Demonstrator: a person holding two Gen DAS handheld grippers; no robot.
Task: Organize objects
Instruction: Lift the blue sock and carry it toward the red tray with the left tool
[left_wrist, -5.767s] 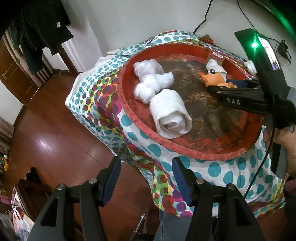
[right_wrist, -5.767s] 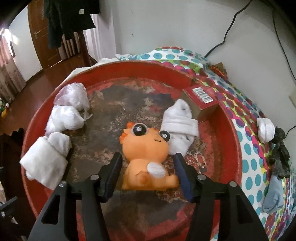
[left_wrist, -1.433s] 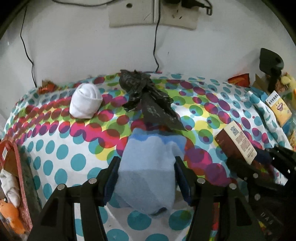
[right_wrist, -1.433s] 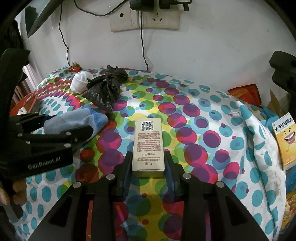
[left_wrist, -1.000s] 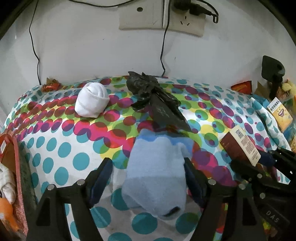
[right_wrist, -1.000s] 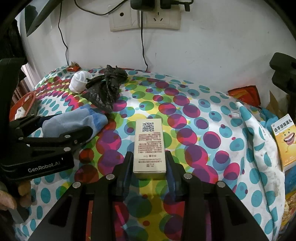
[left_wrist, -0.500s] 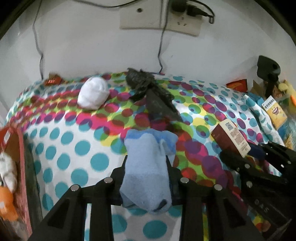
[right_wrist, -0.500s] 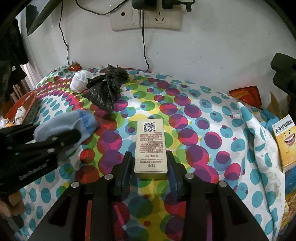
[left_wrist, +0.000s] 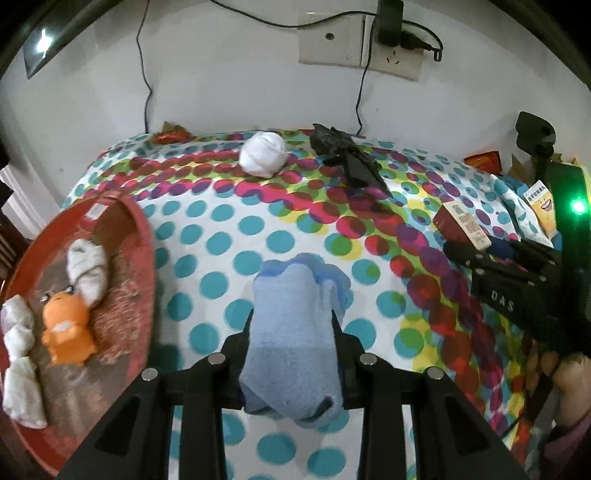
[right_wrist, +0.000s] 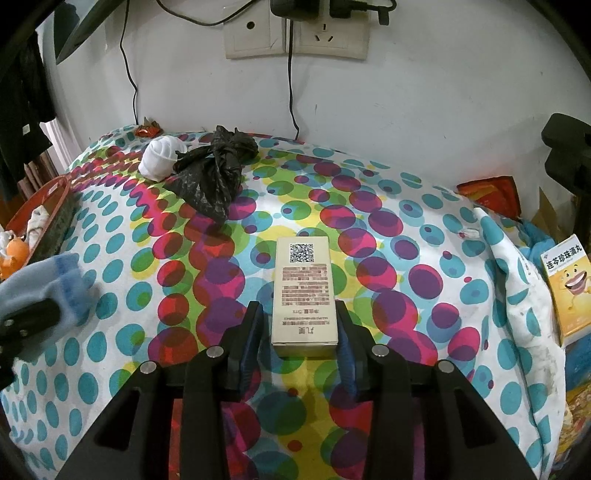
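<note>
My left gripper (left_wrist: 293, 314) is shut on a light blue sock (left_wrist: 295, 343) and holds it a little above the dotted cloth (left_wrist: 221, 240); the sock's cuff sticks out past the fingertips. To its left lies a red tray (left_wrist: 146, 258) holding an orange toy (left_wrist: 66, 325) and white rolled socks (left_wrist: 88, 269). My right gripper (right_wrist: 298, 308) straddles a beige box with a QR code (right_wrist: 303, 280) that lies flat on the cloth. A narrow gap shows beside the left finger, so the pads do not squeeze the box.
A white sock ball (left_wrist: 263, 153) and a crumpled black bag (left_wrist: 347, 155) lie near the wall at the back. Cords hang from wall sockets (right_wrist: 295, 33). A yellow box (right_wrist: 565, 284) and an orange packet (right_wrist: 487, 192) sit at the right edge.
My left gripper closed on the blue sock, lifted it and swung left, bringing the red tray into view. The right gripper stayed put and its jaws eased slightly off the box.
</note>
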